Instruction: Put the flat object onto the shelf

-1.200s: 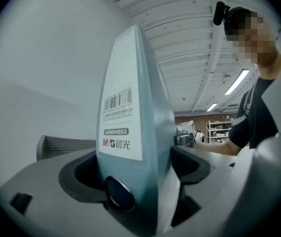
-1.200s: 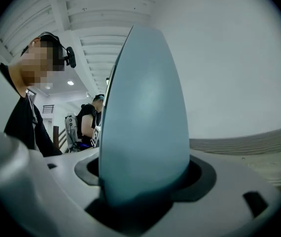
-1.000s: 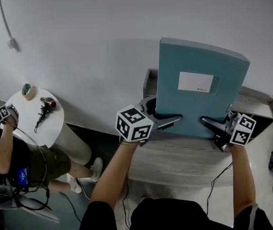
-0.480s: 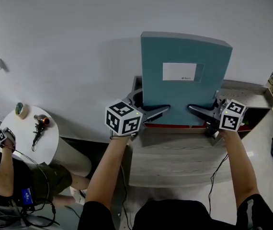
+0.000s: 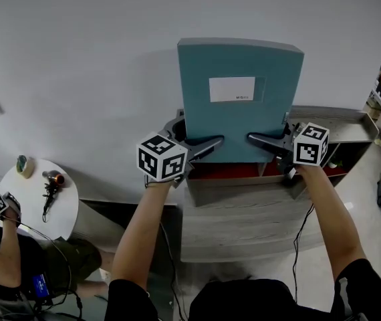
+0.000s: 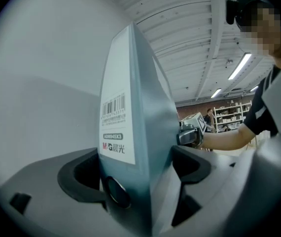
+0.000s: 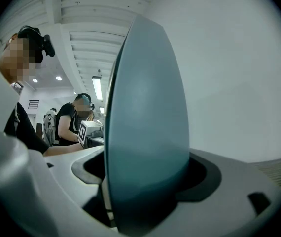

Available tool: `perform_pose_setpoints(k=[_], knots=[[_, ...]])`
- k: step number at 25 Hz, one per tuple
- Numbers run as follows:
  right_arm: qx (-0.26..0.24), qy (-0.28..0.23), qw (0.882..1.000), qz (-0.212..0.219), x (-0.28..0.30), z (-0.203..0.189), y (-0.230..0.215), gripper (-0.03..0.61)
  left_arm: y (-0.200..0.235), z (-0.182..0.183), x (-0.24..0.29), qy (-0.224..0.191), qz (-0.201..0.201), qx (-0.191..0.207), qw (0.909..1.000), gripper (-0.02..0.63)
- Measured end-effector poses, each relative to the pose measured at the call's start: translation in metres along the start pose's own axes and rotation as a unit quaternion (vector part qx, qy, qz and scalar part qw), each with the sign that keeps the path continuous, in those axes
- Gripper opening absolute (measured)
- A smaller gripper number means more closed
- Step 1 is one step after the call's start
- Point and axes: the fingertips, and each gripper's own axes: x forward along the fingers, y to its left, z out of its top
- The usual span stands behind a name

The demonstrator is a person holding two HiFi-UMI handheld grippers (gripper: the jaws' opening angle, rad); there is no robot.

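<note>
1. The file box (image 5: 240,102) is teal and stands upright. On its front is a white label (image 5: 232,89), but the print on it is too small to read in the head view.
2. In the left gripper view a long white label (image 6: 117,117) runs down the narrow side of the file box (image 6: 150,132). It carries a barcode, then the code "ADM945X3", then the brand "M&G" with the characters 晨光.
3. The left gripper (image 5: 204,147) has its jaws closed on the lower left edge of the box. In its own view the left gripper (image 6: 140,181) presses on both faces.
4. The right gripper (image 5: 263,141) is at the lower right edge. Seen from the right gripper (image 7: 145,181) itself, the jaws are opening, and the rounded edge of the file box (image 7: 148,117) stands between them and nearly fills the gap.
5. The bottom edge of the box is level with the top of the grey shelf (image 5: 341,122), over its left part. I cannot tell if it already rests there.
6. The white wall (image 5: 110,59) is just behind the box. To the right the shelf top stays free up to its end; to the left the box is close to the shelf's edge.
</note>
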Motion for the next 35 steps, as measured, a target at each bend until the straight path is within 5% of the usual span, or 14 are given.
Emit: perform_pose_setpoints(k=[8, 23, 35], knots=[[-0.043, 0.036, 0.998, -0.019, 0.015, -0.002, -0.011, 0.420, 0.018, -0.005, 0.002, 0.027, 0.020, 0.033, 0.9989, 0.400], [-0.047, 0.074, 0.996, -0.032, 0.037, -0.006, -0.036, 0.436, 0.046, -0.013, 0.008, 0.046, 0.041, 0.039, 0.9973, 0.400], [-0.024, 0.037, 0.998, -0.046, 0.055, -0.003, -0.052, 0.440, 0.070, -0.013, 0.010, 0.032, 0.040, 0.016, 0.9985, 0.400]])
